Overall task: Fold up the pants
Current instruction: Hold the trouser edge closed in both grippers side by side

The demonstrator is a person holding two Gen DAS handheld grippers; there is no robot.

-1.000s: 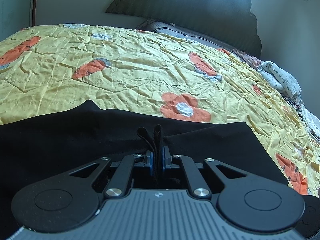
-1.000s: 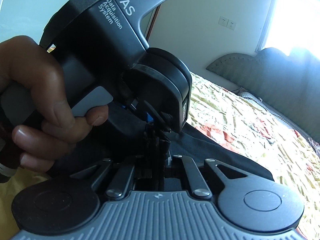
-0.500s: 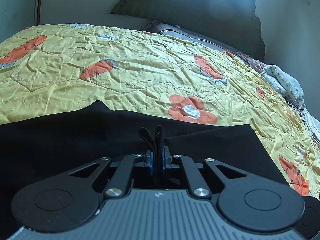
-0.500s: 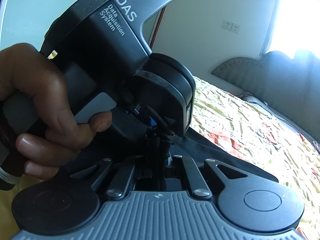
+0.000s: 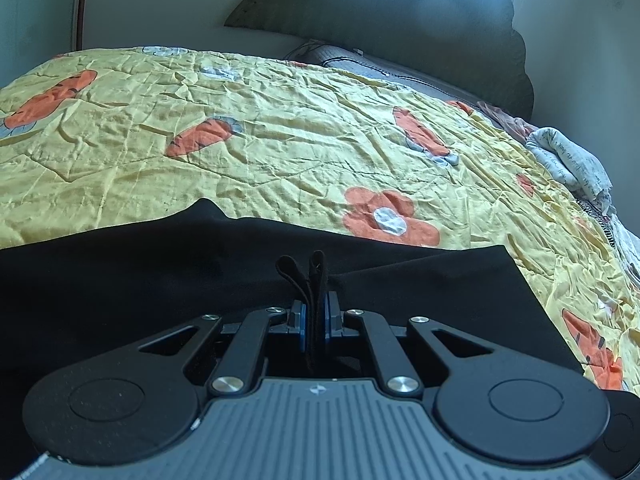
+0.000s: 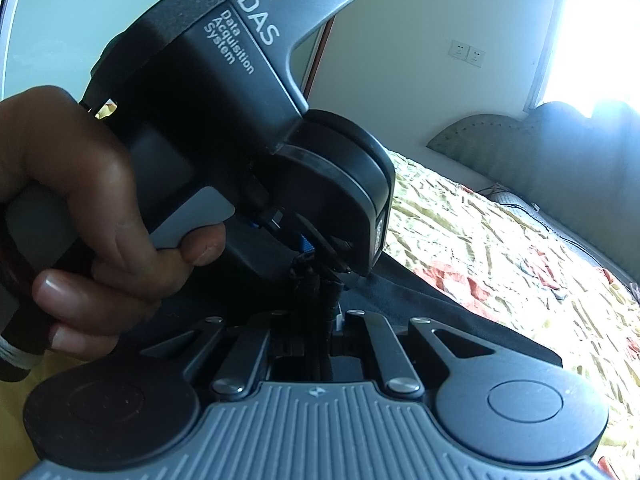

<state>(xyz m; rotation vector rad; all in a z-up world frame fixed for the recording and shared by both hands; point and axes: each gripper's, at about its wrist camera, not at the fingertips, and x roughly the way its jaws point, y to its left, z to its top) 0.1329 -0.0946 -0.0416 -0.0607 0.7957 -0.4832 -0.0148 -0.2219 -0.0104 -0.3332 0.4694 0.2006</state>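
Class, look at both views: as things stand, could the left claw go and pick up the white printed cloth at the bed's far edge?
Probably not yet: the left claw is shut on the black pants, and the white printed cloth lies far across the yellow bedspread.

The pants are matt black cloth, smooth and nearly without sheen. Under them the bedspread is thin yellow cloth with orange flowers, crinkled all over and faintly shiny on its creases. The left gripper has matt black plastic arms with a fine grain, bright round metal rivets, blue pads on its fingers and a ribbed grey body. The headboard looks padded in dull grey-green fabric. The left gripper's handle, seen from the right wrist, is textured dark plastic with white print
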